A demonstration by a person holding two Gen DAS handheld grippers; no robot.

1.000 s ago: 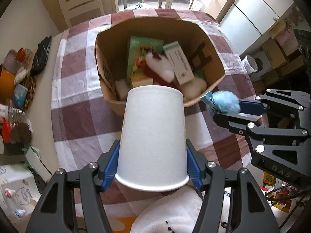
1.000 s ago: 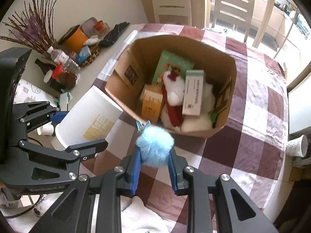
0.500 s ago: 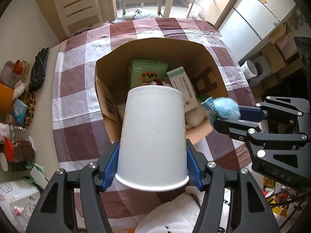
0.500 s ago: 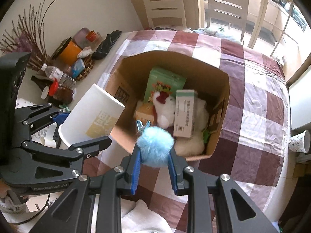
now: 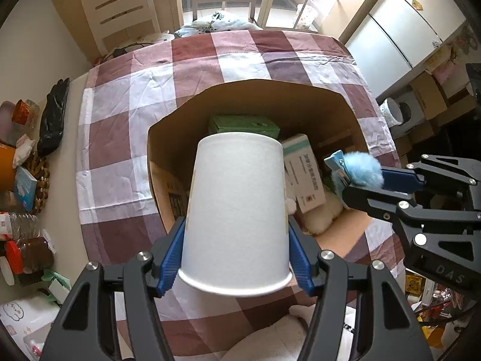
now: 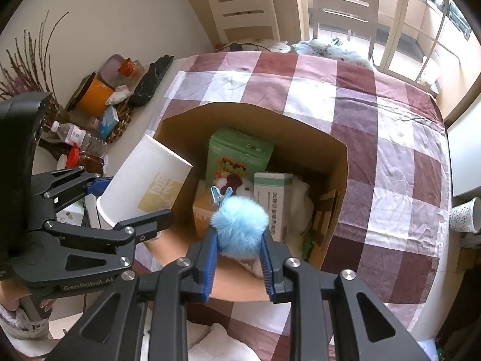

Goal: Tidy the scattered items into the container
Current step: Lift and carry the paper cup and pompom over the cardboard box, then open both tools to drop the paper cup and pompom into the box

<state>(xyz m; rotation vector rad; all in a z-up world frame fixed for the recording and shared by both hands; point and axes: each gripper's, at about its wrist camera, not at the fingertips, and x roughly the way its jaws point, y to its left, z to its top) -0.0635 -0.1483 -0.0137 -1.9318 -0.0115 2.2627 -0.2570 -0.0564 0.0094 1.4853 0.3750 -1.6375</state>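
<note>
- The left gripper [image 5: 237,261] has its blue pads clamped on the sides of a white paper cup [image 5: 237,210], near the rim, with the cup's base pointing away from the hand and down toward the box.
- In the right wrist view that paper cup [image 6: 147,186] hangs over the left edge of the box, showing a pale yellow print on its side.
- The right gripper [image 6: 239,249] is pinched narrow on a fluffy light-blue pom-pom hair clip [image 6: 240,228]; the clip's blue metal beak sticks out beyond the fur, over the box's near edge.
- From the left wrist view the same pom-pom clip [image 5: 359,170] and the right gripper [image 5: 357,180] sit just right of the cup, above the box's right side.
- Below both is an open cardboard box [image 6: 339,180] holding a green carton [image 6: 240,153], a white-and-teal packet [image 6: 272,198], a small orange box [image 6: 201,213] and a white plush toy [image 6: 300,195] with red parts.
- The box stands on a desk under a maroon-and-white checked cloth [image 6: 390,156].
- On the desk's bare left edge are a black glove [image 5: 52,120], bottles [image 6: 78,135] and an orange tub [image 6: 93,96].
- Wooden chairs [image 6: 342,3] stand beyond the far end.
</note>
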